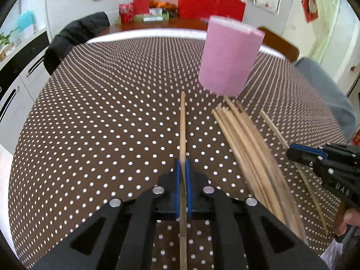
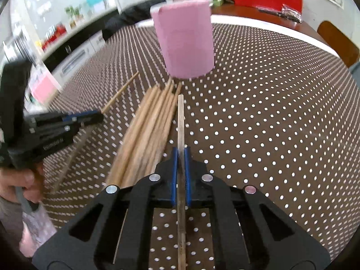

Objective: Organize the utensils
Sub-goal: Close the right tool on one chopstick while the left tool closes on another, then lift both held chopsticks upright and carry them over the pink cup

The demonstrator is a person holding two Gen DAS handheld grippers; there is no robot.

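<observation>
Wooden chopsticks are the work here: each gripper has one pinched, with the rest lying as a loose bundle point(image 1: 249, 155) on the dotted brown tablecloth point(image 1: 101, 123). Left gripper point(image 1: 183, 164): jaws closed right down on a single chopstick point(image 1: 182, 123), which runs straight out between the blue pads toward the far side of the table. Right gripper point(image 2: 181, 155): likewise closed tight on its own chopstick point(image 2: 180, 117), tip aimed at the base of the pink cup point(image 2: 185, 42). Step in hand, as I judge it: pick-up done on both sides, transfer to the cup not yet made. Cup stands upright beyond the bundle, its near wall just past the bundle's far tips; its rim is motion-blurred in both views, so whether anything is already inside I cannot say. Next move calls for lifting each stick clear of the cloth, tilting it nearer vertical, and bringing the tip over the cup's mouth before release; the two grippers sit close either side of the bundle, so one should go at a time to avoid crossing sticks.
</observation>
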